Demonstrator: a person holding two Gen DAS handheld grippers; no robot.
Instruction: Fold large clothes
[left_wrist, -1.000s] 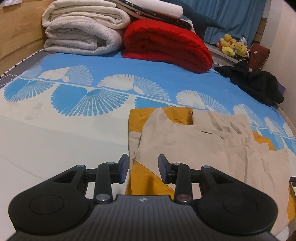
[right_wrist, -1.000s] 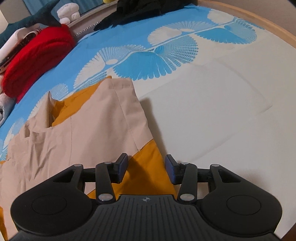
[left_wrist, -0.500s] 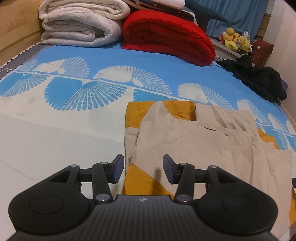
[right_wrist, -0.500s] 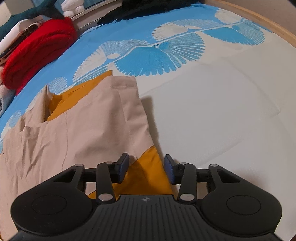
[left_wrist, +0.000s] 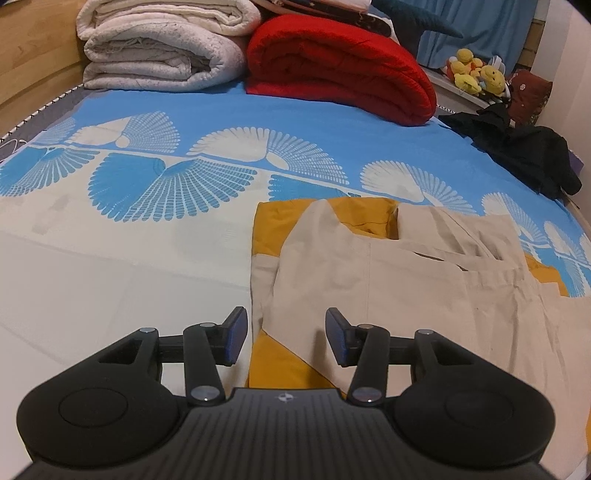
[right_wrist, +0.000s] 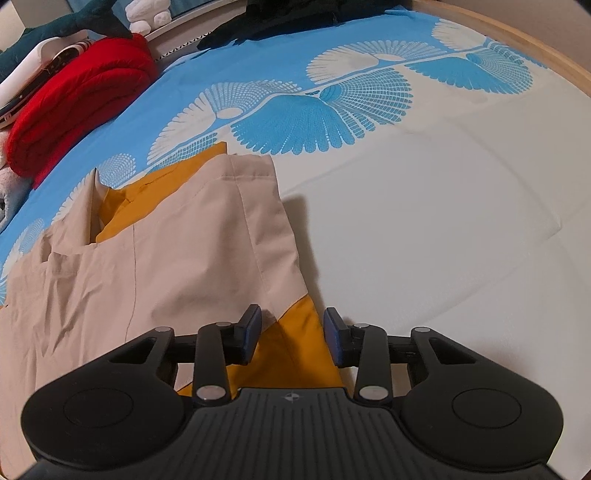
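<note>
A large beige and mustard-yellow garment lies partly folded on the bed. My left gripper hovers open just over its near left corner, with the beige flap and mustard edge showing between the fingers. In the right wrist view the same garment fills the left half. My right gripper sits over the near right mustard corner. Its jaws are closing, with that corner in the gap, and the pads do not press on the cloth.
The bed sheet is cream with blue fan prints. A folded white blanket and a red blanket are stacked at the far end. Black clothing and plush toys lie far right. A wooden bed frame curves along the right.
The left jaws have spread wider and the left gripper has dropped closer to the garment's left corner. The right jaws have narrowed a little over the mustard corner.
</note>
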